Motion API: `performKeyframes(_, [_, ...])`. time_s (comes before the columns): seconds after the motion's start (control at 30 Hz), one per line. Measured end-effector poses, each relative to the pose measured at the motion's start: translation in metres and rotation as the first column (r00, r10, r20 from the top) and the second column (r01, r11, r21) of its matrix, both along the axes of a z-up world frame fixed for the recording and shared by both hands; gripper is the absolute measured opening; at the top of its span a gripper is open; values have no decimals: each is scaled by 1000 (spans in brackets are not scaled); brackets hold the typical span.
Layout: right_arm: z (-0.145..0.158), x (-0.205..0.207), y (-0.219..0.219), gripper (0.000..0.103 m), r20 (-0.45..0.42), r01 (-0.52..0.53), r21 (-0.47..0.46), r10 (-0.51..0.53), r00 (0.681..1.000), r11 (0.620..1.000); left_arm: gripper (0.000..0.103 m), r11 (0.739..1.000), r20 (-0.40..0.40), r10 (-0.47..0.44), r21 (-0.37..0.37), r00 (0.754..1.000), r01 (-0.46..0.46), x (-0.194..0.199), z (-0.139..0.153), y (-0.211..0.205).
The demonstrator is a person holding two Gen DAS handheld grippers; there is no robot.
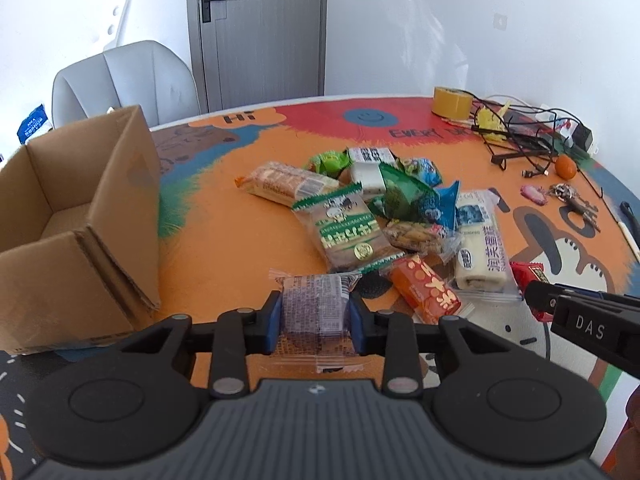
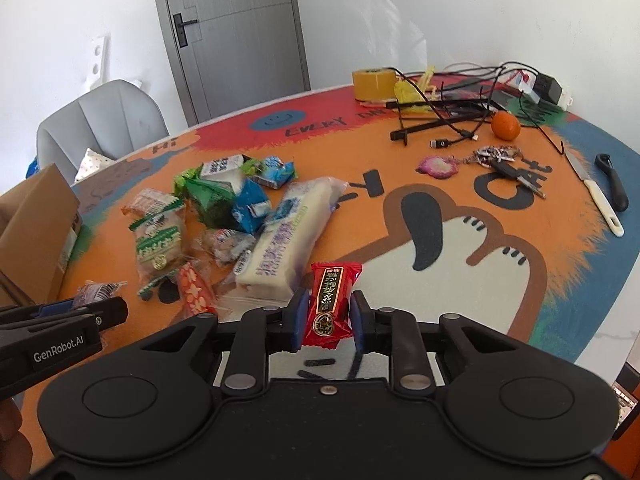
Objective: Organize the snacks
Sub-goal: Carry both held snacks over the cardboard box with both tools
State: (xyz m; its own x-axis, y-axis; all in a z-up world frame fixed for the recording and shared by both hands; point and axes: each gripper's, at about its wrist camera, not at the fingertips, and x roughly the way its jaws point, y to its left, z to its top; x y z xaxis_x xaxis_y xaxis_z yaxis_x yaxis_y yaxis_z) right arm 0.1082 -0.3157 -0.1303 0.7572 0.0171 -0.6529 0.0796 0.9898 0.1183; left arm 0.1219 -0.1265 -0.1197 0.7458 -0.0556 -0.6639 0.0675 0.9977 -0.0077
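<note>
Flanking cardboard box rim; grippers loaded

Far side of the cartoon-print surface: yellow tape roll, black cable tangle, small orange, keys beside pink charm, white-handled knife, grey chair, grey door behind.
</note>
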Motion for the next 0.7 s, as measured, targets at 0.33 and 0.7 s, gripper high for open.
performKeyframes(0.33, [21, 4, 21, 23, 53, -53, 28, 51, 997, 998, 33, 999, 69, 27, 18, 997, -29, -10, 34, 22])
performKeyframes(0.7, [47, 10, 51, 23, 85, -116, 37, 112, 990, 993, 33, 998, 121, 59, 14, 991, -62, -7, 66, 50])
